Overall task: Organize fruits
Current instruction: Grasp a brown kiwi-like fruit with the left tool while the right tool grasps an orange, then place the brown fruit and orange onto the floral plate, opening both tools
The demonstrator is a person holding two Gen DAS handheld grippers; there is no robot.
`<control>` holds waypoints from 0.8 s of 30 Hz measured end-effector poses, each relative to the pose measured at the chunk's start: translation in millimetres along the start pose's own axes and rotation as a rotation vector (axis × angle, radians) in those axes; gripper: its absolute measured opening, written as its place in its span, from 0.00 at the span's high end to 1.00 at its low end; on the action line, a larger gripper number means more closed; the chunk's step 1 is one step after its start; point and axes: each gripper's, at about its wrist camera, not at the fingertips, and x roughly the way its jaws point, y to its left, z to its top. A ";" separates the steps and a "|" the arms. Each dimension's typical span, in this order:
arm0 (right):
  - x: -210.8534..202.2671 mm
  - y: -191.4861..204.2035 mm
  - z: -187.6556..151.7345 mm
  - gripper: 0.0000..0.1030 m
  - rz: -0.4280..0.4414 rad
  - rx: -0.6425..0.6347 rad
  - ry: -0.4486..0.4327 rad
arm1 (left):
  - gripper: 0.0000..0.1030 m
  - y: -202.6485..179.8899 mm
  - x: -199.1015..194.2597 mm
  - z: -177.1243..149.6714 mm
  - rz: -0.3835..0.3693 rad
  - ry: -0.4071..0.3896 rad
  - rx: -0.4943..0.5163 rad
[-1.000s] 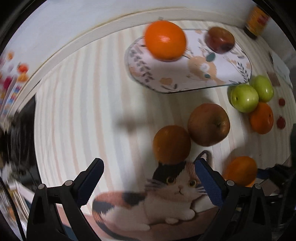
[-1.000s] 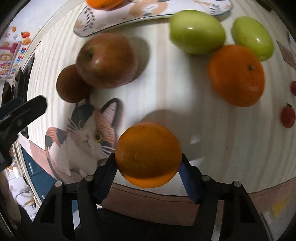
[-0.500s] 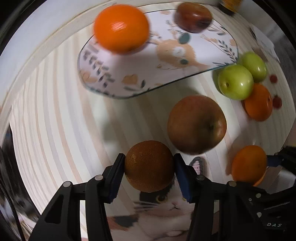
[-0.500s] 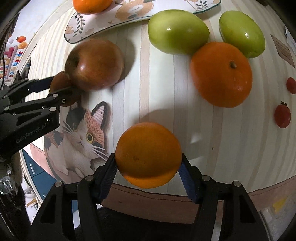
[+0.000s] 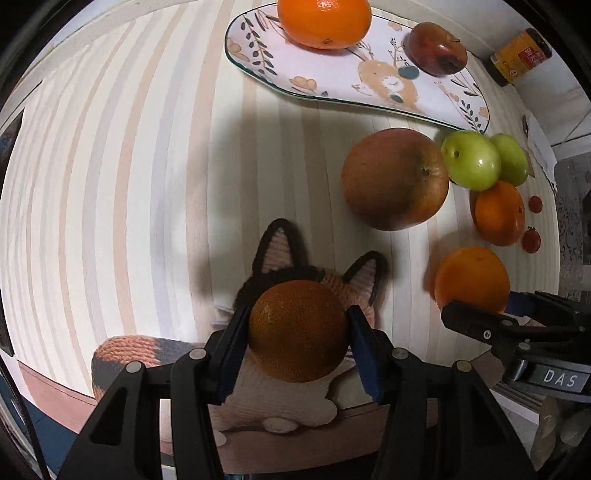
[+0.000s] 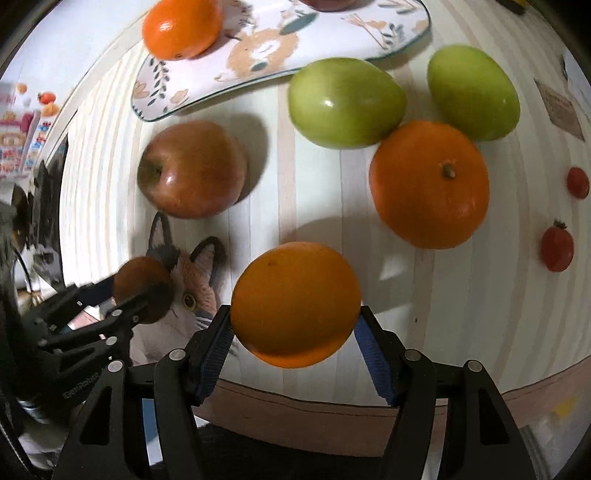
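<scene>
Left gripper (image 5: 298, 334) clamps a dark orange (image 5: 297, 330) at lower centre, over the cat mat (image 5: 280, 254). Right gripper (image 6: 295, 332) clamps a bright orange (image 6: 295, 304). Loose on the table (image 5: 110, 184) beyond: one big apple (image 5: 395, 178), one orange (image 6: 428, 184), two green fruits (image 6: 345, 101), two small tomatoes (image 6: 557, 249). Farthest, upper frame, the plate (image 5: 369, 85) carries one orange (image 5: 324, 22) and one small red apple (image 5: 437, 48).

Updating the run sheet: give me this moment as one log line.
left gripper: shut on dark orange | right gripper: shut on bright orange | plate: orange, red apple | next: likely carry to plate
</scene>
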 end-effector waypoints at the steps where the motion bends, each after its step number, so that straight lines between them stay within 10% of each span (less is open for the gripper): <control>1: -0.2 0.8 0.1 0.32 -0.003 -0.007 0.002 | 0.51 -1.4 -0.6 3.7 0.003 -0.006 -0.003; 16: -43.6 24.0 -4.9 0.35 0.016 -0.087 -0.114 | 0.52 -6.3 -95.1 7.3 -0.046 -0.184 -0.011; 24: -105.6 28.9 45.9 0.35 0.054 -0.073 -0.271 | 0.51 -14.7 -121.4 80.3 -0.044 -0.271 -0.002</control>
